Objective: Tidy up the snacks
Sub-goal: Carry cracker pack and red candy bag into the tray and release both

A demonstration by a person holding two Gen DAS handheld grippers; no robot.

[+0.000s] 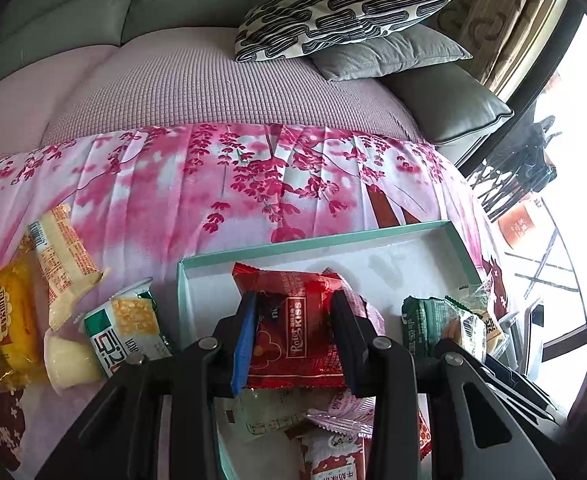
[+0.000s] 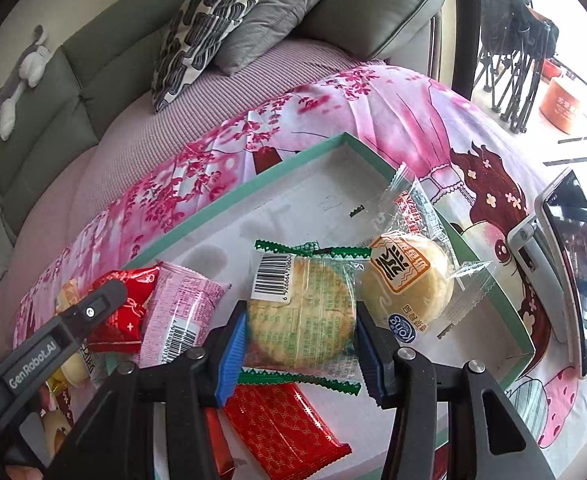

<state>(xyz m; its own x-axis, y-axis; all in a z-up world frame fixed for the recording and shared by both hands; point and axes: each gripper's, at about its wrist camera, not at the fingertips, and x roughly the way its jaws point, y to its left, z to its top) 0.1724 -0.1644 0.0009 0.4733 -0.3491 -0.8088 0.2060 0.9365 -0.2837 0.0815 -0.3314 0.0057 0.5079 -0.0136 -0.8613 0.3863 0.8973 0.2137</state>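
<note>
My left gripper (image 1: 293, 300) is shut on a red foil snack packet (image 1: 293, 344), held over the near left part of a white box with a teal rim (image 1: 313, 242). In the right wrist view my right gripper (image 2: 301, 312) is shut on a round cracker in a clear, green-edged wrapper (image 2: 301, 312), also over the box (image 2: 253, 192). That view shows the left gripper's finger (image 2: 93, 308) at the left with the red packet (image 2: 127, 304). Inside the box lie a pink packet (image 2: 181, 312), a flat red packet (image 2: 281, 428) and a round pastry in clear wrap (image 2: 409, 280).
Loose snacks lie on the pink flowered cloth (image 1: 213, 184) left of the box: a yellow packet (image 1: 9, 320), a cream packet (image 1: 65, 256), a green-and-white packet (image 1: 129, 328). A phone on a stand (image 2: 573, 260) is right of the box. Pillows (image 1: 341, 16) lie on the sofa behind.
</note>
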